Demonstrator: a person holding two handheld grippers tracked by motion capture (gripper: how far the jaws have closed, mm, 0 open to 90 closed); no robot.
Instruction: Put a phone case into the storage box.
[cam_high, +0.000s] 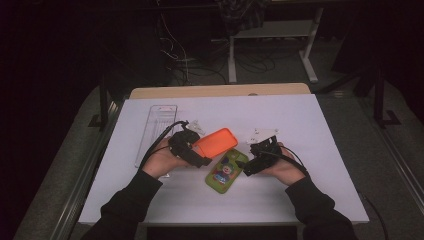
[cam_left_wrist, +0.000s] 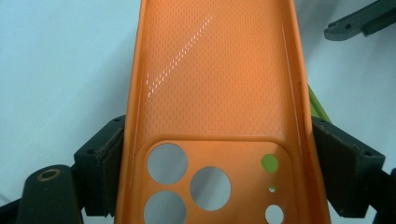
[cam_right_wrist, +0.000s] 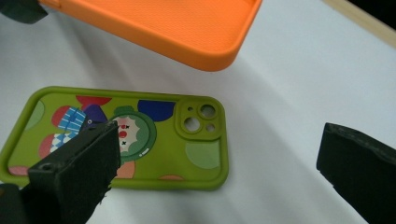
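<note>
Orange case (cam_left_wrist: 215, 93) is clamped in your left claw (cam_high: 192, 152); right claw (cam_high: 257, 157), wide open and empty, hovers over the green case (cam_right_wrist: 140, 135)—close on it next.

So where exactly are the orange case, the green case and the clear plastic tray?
orange case (cam_left_wrist: 215, 88): left gripper view, textured inner face.
green case (cam_right_wrist: 154, 135): right gripper view, printed back.
clear plastic tray (cam_high: 157, 125): high view, flat middle.

Clear plastic tray (cam_high: 159, 131) on white table (cam_high: 310, 165); cables and desk legs behind.
</note>
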